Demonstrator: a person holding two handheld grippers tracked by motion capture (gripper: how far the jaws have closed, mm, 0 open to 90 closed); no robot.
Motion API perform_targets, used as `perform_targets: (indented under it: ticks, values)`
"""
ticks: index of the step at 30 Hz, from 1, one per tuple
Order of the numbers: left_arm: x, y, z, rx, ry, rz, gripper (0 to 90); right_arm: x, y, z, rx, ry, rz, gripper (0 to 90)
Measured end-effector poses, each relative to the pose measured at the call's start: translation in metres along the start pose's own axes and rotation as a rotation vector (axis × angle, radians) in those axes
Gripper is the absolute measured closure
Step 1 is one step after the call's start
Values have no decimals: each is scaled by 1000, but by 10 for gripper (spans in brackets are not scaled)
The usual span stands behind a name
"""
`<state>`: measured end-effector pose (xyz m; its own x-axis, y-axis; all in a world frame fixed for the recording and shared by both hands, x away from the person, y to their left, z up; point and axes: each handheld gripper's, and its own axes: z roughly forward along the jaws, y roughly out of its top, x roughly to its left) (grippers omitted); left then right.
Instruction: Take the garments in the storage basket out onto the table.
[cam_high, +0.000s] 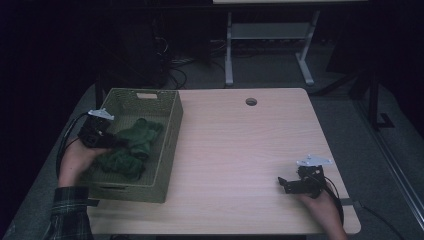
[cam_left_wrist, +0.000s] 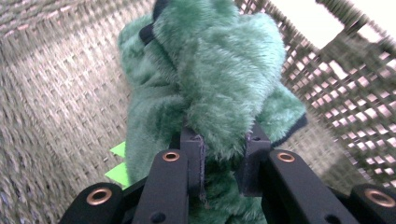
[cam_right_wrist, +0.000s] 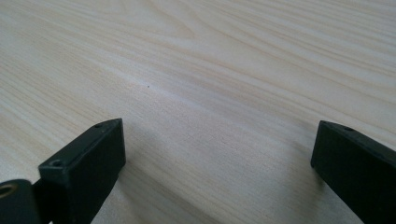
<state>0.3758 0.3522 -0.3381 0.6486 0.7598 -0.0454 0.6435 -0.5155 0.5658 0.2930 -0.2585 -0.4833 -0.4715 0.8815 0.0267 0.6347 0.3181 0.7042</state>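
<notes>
The woven basket (cam_high: 165, 150) stands on the left part of the wooden counter (cam_high: 240, 150), and everything else can be placed from it. Inside the basket lies a green plush toy (cam_high: 131, 145), a furry heap spread over the basket's floor, with dark trim showing at some of its edges.

The left claw (cam_high: 111, 141) reaches into the basket from its left wall, the person's left hand (cam_high: 75, 162) behind it at the basket's near-left corner. In the left gripper view, the left claw (cam_left_wrist: 223, 156) is clamped on a fold of the green plush toy (cam_left_wrist: 219, 79): both black pads press into the fur, which bulges up between and above them. The basket's woven wall (cam_left_wrist: 56, 93) surrounds the toy there, and small bright green tags (cam_left_wrist: 119, 163) lie on the basket floor just beside the toy.

The right claw (cam_high: 284, 184) sits well apart from the basket, far to its right near the counter's front right corner, held by the right hand (cam_high: 325, 205). In the right gripper view, the right claw (cam_right_wrist: 217, 163) stands wide apart with bare counter (cam_right_wrist: 196, 70) between its jaws, holding nothing.
</notes>
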Motion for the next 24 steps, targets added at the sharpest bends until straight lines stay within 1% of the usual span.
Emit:
perform_targets:
  ticks: [2, 5, 6, 7, 11, 17, 24]
  values:
    - [0, 5, -4, -13, -3, -10, 757, 0, 0, 0, 0, 0, 0, 29]
    - [-1, 12, -13, -30, 9, -23, 760, 0, 0, 0, 0, 0, 1, 29]
    - [-1, 15, -17, -42, 8, -30, 760, 0, 0, 0, 0, 0, 0, 29]
    - [-1, 17, -20, -49, 7, -27, 761, 0, 0, 0, 1, 0, 1, 29]
    - [-4, 27, -31, -86, -2, -40, 763, 0, 0, 0, 0, 0, 0, 29]
    - [-8, 40, -41, -103, -18, -50, 766, 0, 0, 0, 0, 0, 1, 29]
    - [-12, 54, -57, -139, -31, -63, 773, 0, 0, 0, 0, -1, 2, 29]
